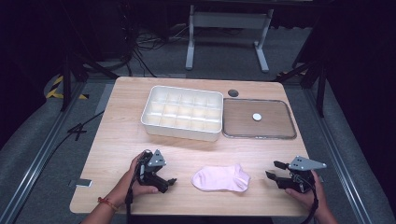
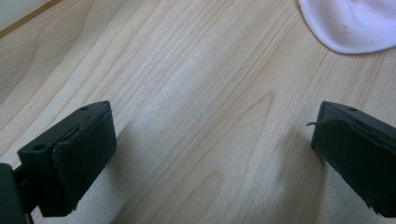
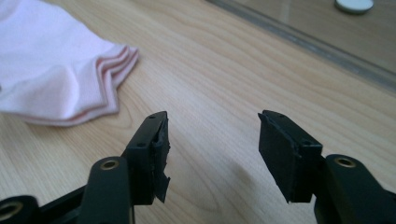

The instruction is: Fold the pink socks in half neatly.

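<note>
One pale pink ankle sock (image 1: 220,178), lying flat on the light wooden bench (image 1: 121,135), sits between both claws near the front edge. Left claw (image 1: 169,183): jaws spread wide, nothing btwn them, just beside the sock's rounded end. Right claw (image 1: 274,170): jaws parted, empty, near the cuff end but apart from it. White plastic divided tray (image 1: 182,113) & clear rectangular lid (image 1: 259,119) w/ a small white disc (image 1: 257,116) lie farther back.

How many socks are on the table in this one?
1. A single pink sock lies flat near the front edge of the table, between the left gripper and the right gripper. Neither touches it.
</note>
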The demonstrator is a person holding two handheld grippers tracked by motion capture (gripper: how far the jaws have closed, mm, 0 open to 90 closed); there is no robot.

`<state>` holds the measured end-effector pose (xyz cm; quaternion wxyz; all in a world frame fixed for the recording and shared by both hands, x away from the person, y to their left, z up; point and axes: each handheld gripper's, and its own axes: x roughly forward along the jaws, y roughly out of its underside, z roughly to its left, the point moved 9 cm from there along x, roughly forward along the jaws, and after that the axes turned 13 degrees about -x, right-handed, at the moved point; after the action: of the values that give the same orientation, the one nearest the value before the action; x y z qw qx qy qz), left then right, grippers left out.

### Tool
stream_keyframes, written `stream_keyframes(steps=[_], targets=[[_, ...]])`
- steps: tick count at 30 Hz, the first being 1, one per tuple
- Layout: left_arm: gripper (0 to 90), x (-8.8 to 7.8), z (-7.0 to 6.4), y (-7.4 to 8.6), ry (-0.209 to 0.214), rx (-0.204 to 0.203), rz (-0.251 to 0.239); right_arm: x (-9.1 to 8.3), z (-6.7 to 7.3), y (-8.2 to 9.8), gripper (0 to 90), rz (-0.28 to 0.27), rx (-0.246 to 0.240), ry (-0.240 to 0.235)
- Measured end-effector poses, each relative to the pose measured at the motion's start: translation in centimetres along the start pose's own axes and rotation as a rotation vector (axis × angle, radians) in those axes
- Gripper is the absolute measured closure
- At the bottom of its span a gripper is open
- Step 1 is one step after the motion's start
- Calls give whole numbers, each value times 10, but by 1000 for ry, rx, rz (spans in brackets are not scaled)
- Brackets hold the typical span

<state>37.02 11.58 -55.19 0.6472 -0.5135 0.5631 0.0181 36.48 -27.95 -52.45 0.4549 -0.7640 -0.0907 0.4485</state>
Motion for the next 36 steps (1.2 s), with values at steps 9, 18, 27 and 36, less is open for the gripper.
stream_keyframes(steps=[9, 18, 27, 36], targets=[[3, 0, 0, 0, 0, 1, 2, -5, 7, -29, 512, -44, -21, -26], [3, 0, 0, 0, -1, 0, 1, 4, 26, -56, 622, -56, -96, -69], [3, 0, 0, 0, -1, -1, 0, 29, 56, -78, 739, -57, -144, -136], [3, 0, 0, 0, 1, 1, 0, 49, 84, -90, 808, -42, -184, -214]])
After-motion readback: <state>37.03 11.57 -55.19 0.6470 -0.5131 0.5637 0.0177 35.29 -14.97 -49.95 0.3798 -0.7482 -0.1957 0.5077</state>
